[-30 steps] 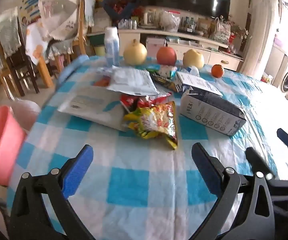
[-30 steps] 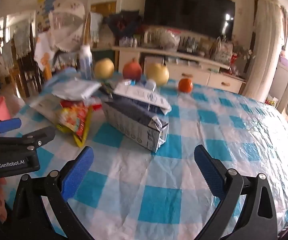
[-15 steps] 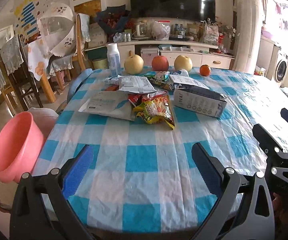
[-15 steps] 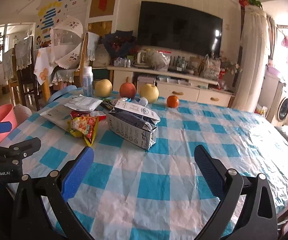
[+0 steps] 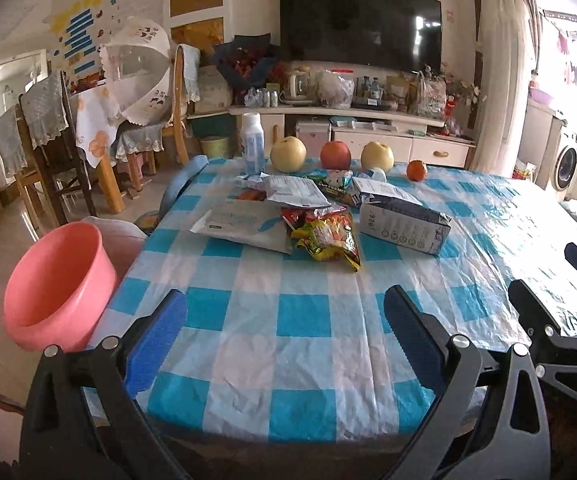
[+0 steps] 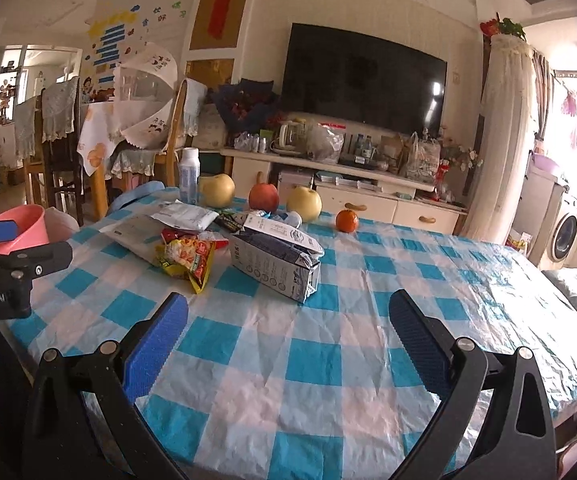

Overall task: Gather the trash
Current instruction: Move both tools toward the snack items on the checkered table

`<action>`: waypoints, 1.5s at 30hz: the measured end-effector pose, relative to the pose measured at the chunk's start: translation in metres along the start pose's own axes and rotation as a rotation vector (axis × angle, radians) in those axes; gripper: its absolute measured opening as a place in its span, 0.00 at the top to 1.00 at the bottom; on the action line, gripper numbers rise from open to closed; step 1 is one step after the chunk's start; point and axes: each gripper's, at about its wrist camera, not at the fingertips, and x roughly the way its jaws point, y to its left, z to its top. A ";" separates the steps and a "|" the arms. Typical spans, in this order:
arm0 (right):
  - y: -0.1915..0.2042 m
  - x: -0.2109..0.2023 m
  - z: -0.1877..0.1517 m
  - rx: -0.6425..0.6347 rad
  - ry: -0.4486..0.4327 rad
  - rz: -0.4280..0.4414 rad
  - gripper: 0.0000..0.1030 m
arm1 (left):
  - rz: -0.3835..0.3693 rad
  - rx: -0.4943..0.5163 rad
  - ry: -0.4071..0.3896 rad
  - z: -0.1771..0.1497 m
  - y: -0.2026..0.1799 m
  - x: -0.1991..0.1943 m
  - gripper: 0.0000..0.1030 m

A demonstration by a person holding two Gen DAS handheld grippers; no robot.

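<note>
Crumpled wrappers (image 5: 328,236) and flattened carton (image 5: 404,222) mid-table

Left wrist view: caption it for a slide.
Open left gripper faces wrappers and carton on checked table; pink bin alongside.

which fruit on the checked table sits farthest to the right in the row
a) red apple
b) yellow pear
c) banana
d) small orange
d, the small orange sits at the right end of the row, past the red apple and both yellow pears; no banana shows.
</note>
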 end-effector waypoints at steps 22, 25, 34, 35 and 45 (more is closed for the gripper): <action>0.003 -0.005 0.001 -0.015 0.009 0.002 0.04 | 0.022 -0.013 -0.032 0.001 0.004 -0.006 0.04; 0.004 -0.005 0.000 -0.026 0.008 -0.001 0.04 | 0.020 -0.017 -0.034 0.000 0.005 -0.005 0.04; 0.015 0.003 -0.001 -0.076 0.031 -0.008 0.04 | 0.022 -0.014 -0.033 0.000 0.005 -0.004 0.04; 0.015 0.004 -0.001 -0.079 0.034 -0.007 0.04 | 0.023 -0.014 -0.031 0.000 0.005 -0.004 0.04; 0.012 0.013 -0.003 -0.070 0.058 -0.006 0.04 | 0.020 -0.016 -0.019 -0.004 0.005 0.002 0.04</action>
